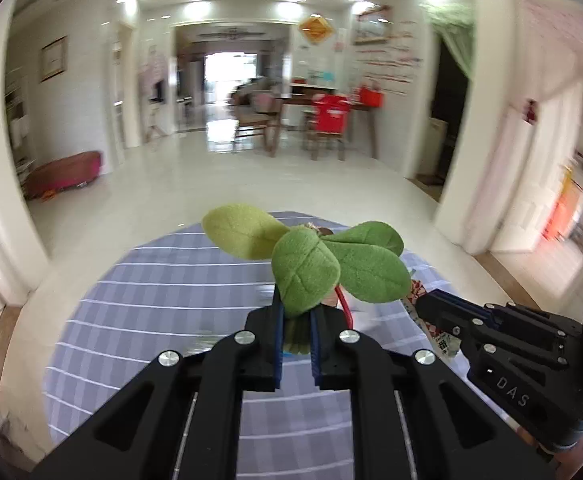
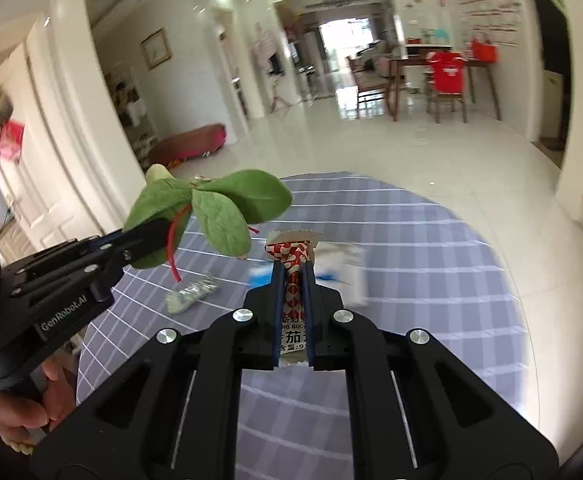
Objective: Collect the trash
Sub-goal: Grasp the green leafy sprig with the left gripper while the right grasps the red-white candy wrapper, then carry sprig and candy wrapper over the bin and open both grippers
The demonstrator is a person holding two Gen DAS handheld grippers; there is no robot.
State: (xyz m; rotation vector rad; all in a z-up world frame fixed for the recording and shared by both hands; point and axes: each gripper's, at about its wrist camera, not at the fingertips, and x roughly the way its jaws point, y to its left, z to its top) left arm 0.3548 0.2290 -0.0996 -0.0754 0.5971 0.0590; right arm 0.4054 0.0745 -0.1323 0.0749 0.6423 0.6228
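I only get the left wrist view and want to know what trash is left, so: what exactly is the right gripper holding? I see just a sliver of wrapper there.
Observer: The right gripper is shut on a red-and-white checked snack wrapper, its printed end sticking out behind the pads.
Operator: Anything still lying on the table?
Observer: Yes, a small crumpled silvery wrapper lies on the checked tablecloth, below the left gripper.
Operator: Only that?
Observer: No, a blurred white-and-blue pack lies just beyond the right gripper's fingertips.
Operator: My plush leaves secure?
Observer: From the right wrist view, the left gripper is clamped on the green plush leaves, a red string dangling below.
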